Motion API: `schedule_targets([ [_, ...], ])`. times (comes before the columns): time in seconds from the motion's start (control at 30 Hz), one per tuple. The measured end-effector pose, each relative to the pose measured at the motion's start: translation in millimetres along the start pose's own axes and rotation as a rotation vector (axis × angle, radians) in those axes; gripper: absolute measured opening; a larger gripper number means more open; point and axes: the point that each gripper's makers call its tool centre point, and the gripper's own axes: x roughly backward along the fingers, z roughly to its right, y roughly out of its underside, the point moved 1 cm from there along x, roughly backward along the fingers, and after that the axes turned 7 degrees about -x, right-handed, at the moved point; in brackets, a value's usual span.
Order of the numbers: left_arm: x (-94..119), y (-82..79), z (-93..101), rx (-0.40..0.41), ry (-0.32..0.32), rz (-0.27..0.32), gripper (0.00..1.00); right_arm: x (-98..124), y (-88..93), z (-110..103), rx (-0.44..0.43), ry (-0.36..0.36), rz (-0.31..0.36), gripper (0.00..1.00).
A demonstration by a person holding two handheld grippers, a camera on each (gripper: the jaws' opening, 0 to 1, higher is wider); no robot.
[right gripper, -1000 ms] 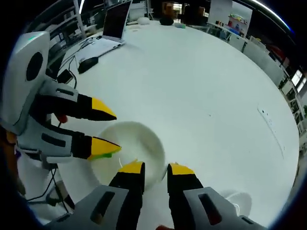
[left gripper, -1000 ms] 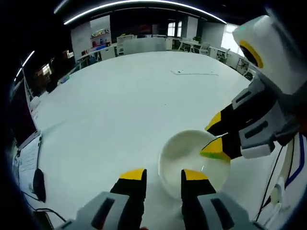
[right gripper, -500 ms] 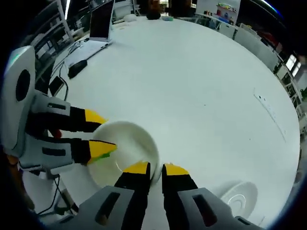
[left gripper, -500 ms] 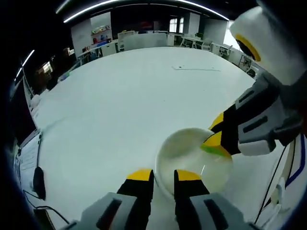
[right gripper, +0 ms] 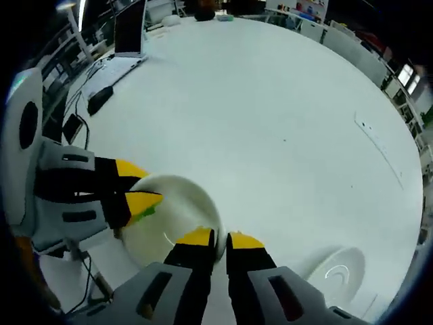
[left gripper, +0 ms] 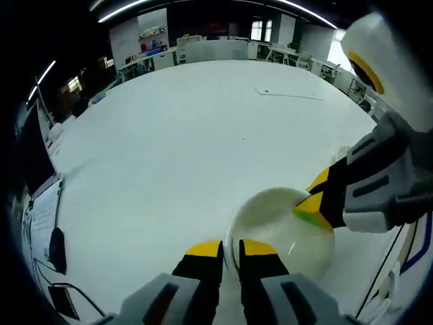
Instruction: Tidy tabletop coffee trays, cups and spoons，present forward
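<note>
A white cup (left gripper: 281, 230) sits low in the left gripper view, wide and bowl-like, on the white table (left gripper: 189, 128). My left gripper (left gripper: 230, 248) is shut on its near rim, the wall pinched between the yellow tips. From the right, my right gripper (left gripper: 316, 193) clamps the opposite rim. In the right gripper view the same cup (right gripper: 169, 217) lies just ahead of the right gripper (right gripper: 220, 238), shut on the rim, while the left gripper (right gripper: 139, 184) holds the far side. A white saucer (right gripper: 335, 271) lies to the right of the cup.
A laptop (right gripper: 128, 30) stands at the table's far left edge, with a dark box and cables (right gripper: 91, 101) near it. A black device (left gripper: 57, 250) and papers (left gripper: 40, 223) lie by the left edge. Desks and shelves ring the room beyond the table.
Both pairs of jaws have narrowed from open to pinching the cup's rim. The views have shifted slightly with my hands, and the saucer has come into the right gripper view.
</note>
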Motion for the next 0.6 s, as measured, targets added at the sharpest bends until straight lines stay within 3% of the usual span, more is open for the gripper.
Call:
schedule_targets([
  [0.3,-0.5,-1.6,-2.7,0.076,-0.005,-0.014,0.08,2.5,4.4,1.3,-0.037,0.018,-0.045,0.07],
  [0.6,0.5,-3.4,5.2,0.075,0.016,-0.053,0.08,9.1,6.7,5.1,-0.059,0.017,-0.082,0.06],
])
